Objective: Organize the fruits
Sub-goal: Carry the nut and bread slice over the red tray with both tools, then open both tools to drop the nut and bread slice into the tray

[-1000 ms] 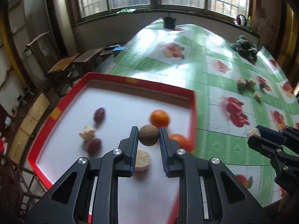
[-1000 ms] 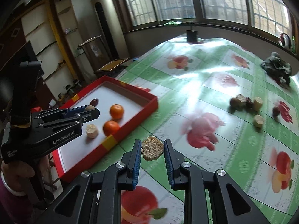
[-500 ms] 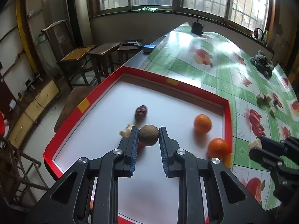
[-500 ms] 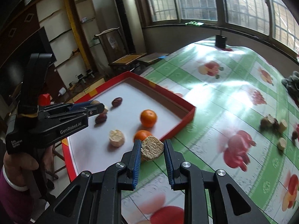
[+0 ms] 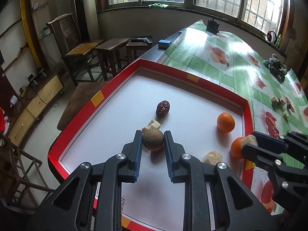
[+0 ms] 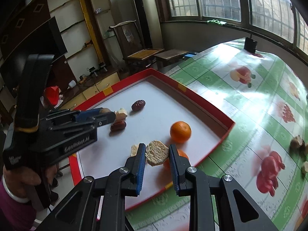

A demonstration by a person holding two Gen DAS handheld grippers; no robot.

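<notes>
The left gripper [image 5: 153, 140] is clamped on a round brown fruit [image 5: 153, 139] above the middle of the red-rimmed tray [image 5: 77, 119], just over a red date [image 6: 118, 126] and beside a pale chunk [image 5: 154, 124]. The right gripper [image 6: 156, 153] is clamped on a tan cake-like slice [image 6: 156, 152] over the tray's near right corner, close to two oranges [image 6: 180, 131] by that rim. The tray's far half is bare white floor, and its left edge overhangs the green tablecloth [image 6: 250, 100].
</notes>
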